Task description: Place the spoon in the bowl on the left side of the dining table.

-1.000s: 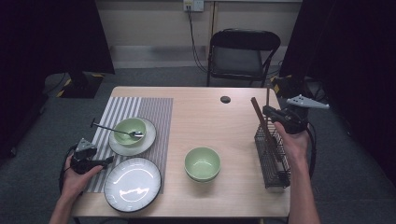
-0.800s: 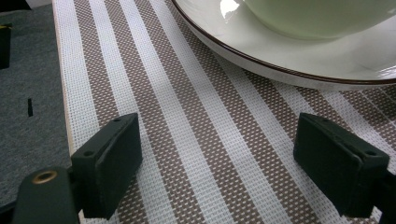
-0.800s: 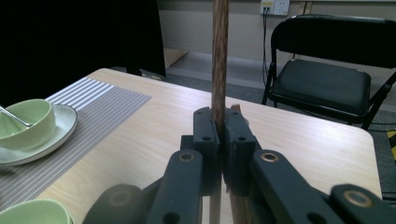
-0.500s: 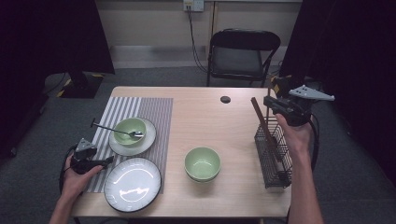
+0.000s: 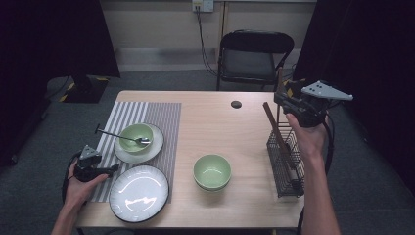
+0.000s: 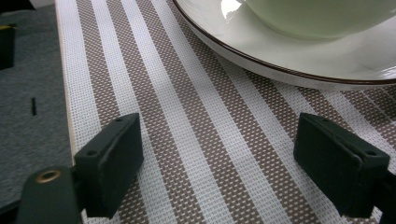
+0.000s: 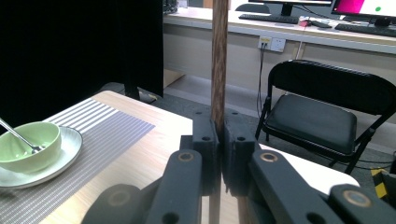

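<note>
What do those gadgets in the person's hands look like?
Each claw, left and right, is black, with two blocky jaws on screwed, riveted arms. A grey three-cornered plate tops the right one, a smaller one the left. Black cables trail from both. The forearms are bare.

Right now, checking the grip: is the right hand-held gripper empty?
No, the right hand-held gripper is shut on a wooden stick.

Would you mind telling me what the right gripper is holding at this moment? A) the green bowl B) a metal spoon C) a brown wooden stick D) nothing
C: in the right gripper view, the right gripper has its fingers shut on a brown wooden stick that stands upright between them; in the high view it is held above the wire basket.
</note>
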